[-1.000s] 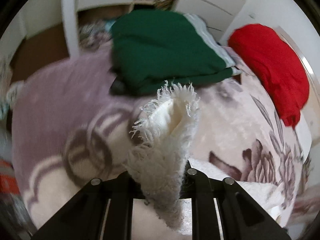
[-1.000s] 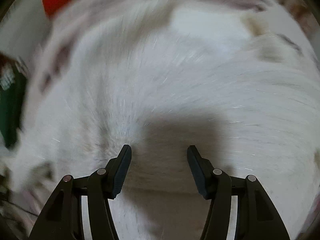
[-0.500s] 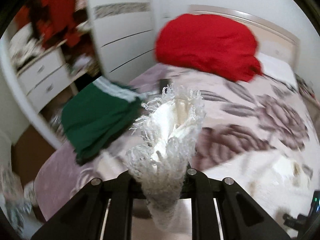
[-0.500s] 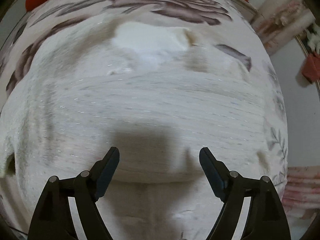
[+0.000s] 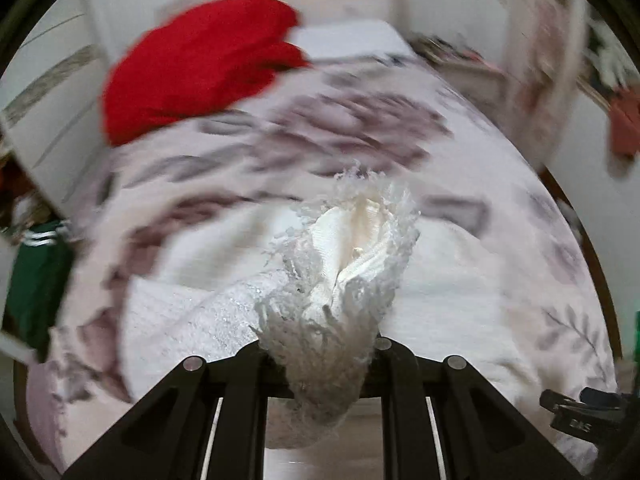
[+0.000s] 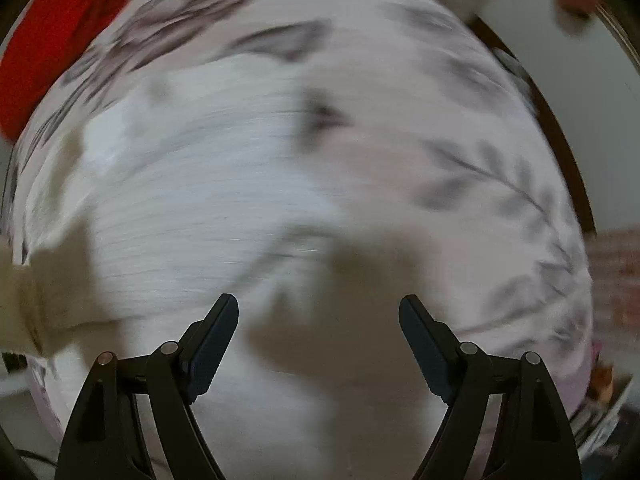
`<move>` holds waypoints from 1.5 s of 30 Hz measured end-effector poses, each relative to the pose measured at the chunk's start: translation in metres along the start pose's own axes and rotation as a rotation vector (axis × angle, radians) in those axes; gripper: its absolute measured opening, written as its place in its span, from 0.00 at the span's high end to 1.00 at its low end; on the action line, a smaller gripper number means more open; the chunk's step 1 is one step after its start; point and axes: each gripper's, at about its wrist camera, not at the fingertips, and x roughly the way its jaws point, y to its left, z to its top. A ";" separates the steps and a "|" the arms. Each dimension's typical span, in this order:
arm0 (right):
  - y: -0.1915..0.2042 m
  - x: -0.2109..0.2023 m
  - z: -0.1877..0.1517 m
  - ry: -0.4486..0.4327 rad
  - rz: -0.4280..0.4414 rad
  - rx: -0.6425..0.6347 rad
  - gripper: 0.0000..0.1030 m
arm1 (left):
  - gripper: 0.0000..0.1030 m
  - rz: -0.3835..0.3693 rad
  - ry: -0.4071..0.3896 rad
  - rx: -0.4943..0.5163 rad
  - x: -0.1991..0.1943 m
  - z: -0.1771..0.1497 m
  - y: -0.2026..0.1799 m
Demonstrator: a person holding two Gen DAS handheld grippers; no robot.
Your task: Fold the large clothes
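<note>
The left gripper pinches the white fringed garment above the bed; the right gripper hangs spread wide, holding nothing.

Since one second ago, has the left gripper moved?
Yes. The left gripper, shut on the white fringed garment, swung away from the green garment, toward the red garment.

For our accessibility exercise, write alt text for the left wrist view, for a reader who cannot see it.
The left gripper is clamped on a bunched, fringed edge of a white knit garment, which trails down onto a bed with a floral bedspread. A red garment lies at the far end, a green one at the left edge; the picture is motion-blurred.
</note>
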 end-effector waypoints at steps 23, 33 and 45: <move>-0.022 -0.012 0.089 0.132 0.576 0.189 0.18 | 0.10 0.292 0.197 -0.125 0.016 -0.014 0.085; 0.190 0.071 0.162 0.242 0.507 -0.082 0.93 | 0.10 0.438 0.260 -0.237 0.067 -0.022 0.188; 0.230 0.003 0.219 -0.129 0.337 -0.281 0.94 | 0.10 0.396 0.331 -0.228 0.138 -0.021 0.211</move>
